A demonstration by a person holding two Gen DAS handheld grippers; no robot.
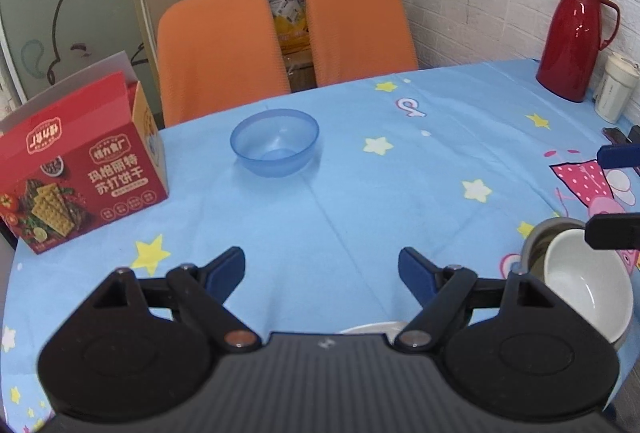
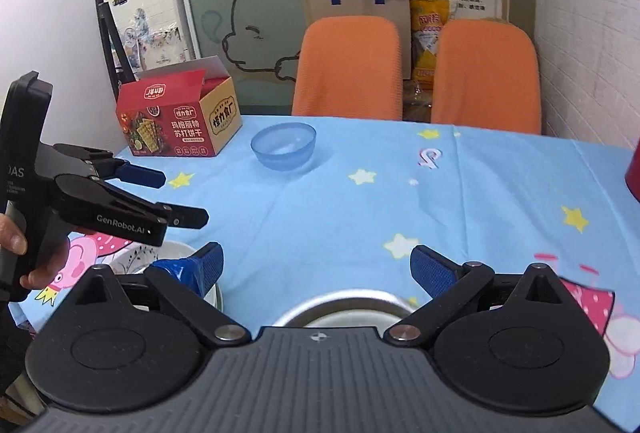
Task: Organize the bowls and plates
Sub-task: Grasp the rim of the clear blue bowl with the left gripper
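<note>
A translucent blue bowl (image 1: 275, 142) stands upright on the blue tablecloth near the far edge; it also shows in the right wrist view (image 2: 284, 146). My left gripper (image 1: 322, 269) is open and empty, well short of that bowl. A white bowl (image 1: 586, 283) sits inside a metal bowl (image 1: 538, 239) at the right. A white plate rim (image 1: 372, 328) peeks out under the left gripper. My right gripper (image 2: 316, 269) is open and empty, just above the metal bowl (image 2: 340, 303). A patterned white plate (image 2: 136, 257) lies at the lower left.
A red cracker box (image 1: 80, 169) stands open at the left. A red thermos (image 1: 574, 37) and a white cup (image 1: 614, 93) stand at the far right. Two orange chairs (image 1: 280, 45) are behind the table. The table (image 1: 400, 193) has a star-print cloth.
</note>
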